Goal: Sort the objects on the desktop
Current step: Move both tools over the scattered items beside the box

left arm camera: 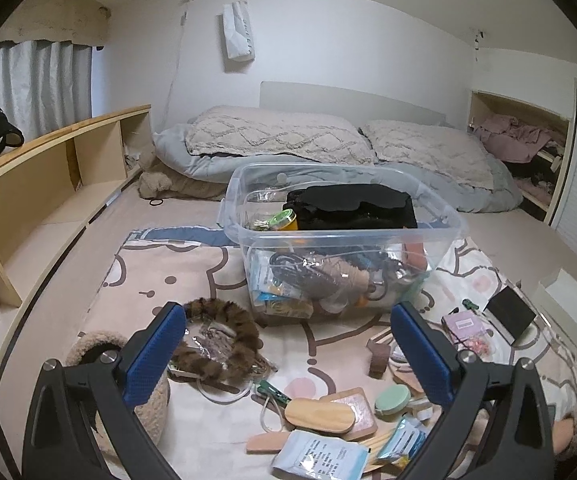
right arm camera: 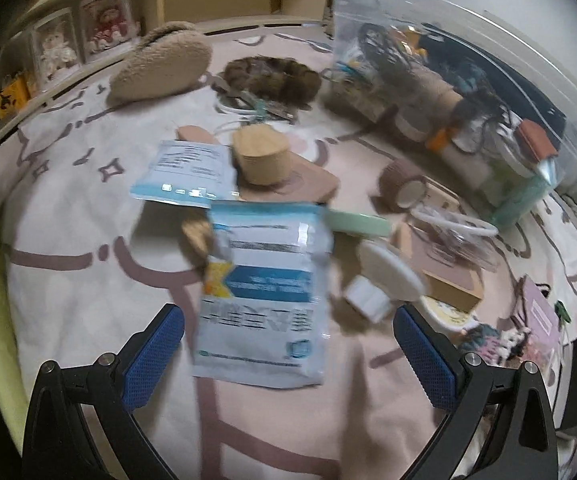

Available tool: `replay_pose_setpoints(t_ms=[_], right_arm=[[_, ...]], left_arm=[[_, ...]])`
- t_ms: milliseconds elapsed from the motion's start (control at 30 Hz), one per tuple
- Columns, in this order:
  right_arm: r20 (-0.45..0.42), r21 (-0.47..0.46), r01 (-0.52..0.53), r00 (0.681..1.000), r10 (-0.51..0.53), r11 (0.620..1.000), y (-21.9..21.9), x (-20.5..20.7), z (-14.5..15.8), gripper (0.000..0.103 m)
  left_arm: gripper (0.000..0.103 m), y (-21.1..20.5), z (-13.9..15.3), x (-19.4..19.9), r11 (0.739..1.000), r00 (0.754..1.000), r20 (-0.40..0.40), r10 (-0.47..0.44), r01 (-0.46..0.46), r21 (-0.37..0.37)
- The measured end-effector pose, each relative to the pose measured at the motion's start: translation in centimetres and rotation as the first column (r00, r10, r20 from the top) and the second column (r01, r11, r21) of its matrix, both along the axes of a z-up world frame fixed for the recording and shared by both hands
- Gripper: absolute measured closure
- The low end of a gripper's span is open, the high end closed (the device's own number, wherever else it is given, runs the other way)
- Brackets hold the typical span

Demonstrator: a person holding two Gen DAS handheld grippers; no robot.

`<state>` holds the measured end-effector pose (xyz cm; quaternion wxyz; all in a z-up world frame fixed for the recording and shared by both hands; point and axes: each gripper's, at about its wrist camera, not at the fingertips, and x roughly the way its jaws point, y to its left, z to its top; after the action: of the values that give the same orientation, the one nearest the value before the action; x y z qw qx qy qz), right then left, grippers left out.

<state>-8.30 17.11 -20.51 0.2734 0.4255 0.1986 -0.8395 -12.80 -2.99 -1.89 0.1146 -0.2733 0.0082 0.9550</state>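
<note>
The left gripper (left arm camera: 288, 354) has its blue-padded fingers (left arm camera: 154, 354) spread wide with nothing between them; ahead of the fingers, a little right of centre, stands a clear plastic bin (left arm camera: 342, 240) on a pink patterned blanket (left arm camera: 160, 276) spread over the bed; the bin is crowded with cables, small packets and a yellow jar, and a black folded item lies on top near its rim; just beyond the left finger lies a brown furry ring (left arm camera: 224, 344), and beside that finger's outer side a beige fleecy pouch (left arm camera: 100, 350); between the fingers, low in the view, lie a wooden oval piece (left arm camera: 320, 416), a round green compact (left arm camera: 393, 400) and a white-and-blue sachet (left arm camera: 320, 458)

The right gripper (right arm camera: 288, 354) also has its fingers (right arm camera: 156, 354) spread apart, gripping nothing; lying flat on the blanket between them, nearer the left finger, is a pale sachet (right arm camera: 264, 300) with a blue band, a yellow mark and dark print, blurred; a second sachet (right arm camera: 188, 176) lies further ahead, touching a round wooden box (right arm camera: 262, 156); a white round disc (right arm camera: 392, 276) sits ahead of the right finger; the bin (right arm camera: 468, 92) stands far ahead to the right
</note>
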Motion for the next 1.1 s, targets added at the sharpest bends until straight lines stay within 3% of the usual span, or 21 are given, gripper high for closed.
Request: replay_pose_setpoints(t_ms=[167, 433, 567, 767, 900, 1100], right_arm=[[-0.009, 0.009, 0.083, 0.996, -0.083, 0.996, 2.3, -1.1, 0.1, 0.000], [-0.007, 0.010, 0.201, 0.980, -0.201, 0.979, 5.8, -2.4, 0.2, 0.000], [0.039, -0.020, 0.142, 0.989, -0.141, 0.990, 4.3, -1.6, 0.1, 0.000], [0.026, 0.041, -0.016, 1.000, 0.015, 0.999, -0.2, 0.9, -1.1, 0.000], [0.014, 0.104, -0.045, 0.999, 0.044, 0.994, -2.0, 1.6, -2.3, 0.000], [0.009, 0.096, 0.001, 1.000, -0.002, 0.995, -0.7, 0.3, -1.7, 0.000]], left_arm=[[0.000, 0.0, -0.9, 0.0, 0.999, 0.999, 0.022, -0.038, 0.038, -0.001], [0.000, 0.6, -2.5, -0.3, 0.996, 0.997, 0.057, -0.049, 0.052, -0.065], [0.000, 0.9, -3.2, -0.4, 0.995, 0.996, 0.072, -0.052, 0.058, -0.083], [0.000, 1.5, -3.9, -0.6, 0.992, 0.994, 0.088, -0.060, 0.069, -0.108], [0.000, 1.7, -4.2, -0.7, 0.991, 0.993, 0.098, -0.067, 0.078, -0.113], [0.000, 1.6, -4.4, -0.8, 0.989, 0.992, 0.108, -0.066, 0.079, -0.123]])
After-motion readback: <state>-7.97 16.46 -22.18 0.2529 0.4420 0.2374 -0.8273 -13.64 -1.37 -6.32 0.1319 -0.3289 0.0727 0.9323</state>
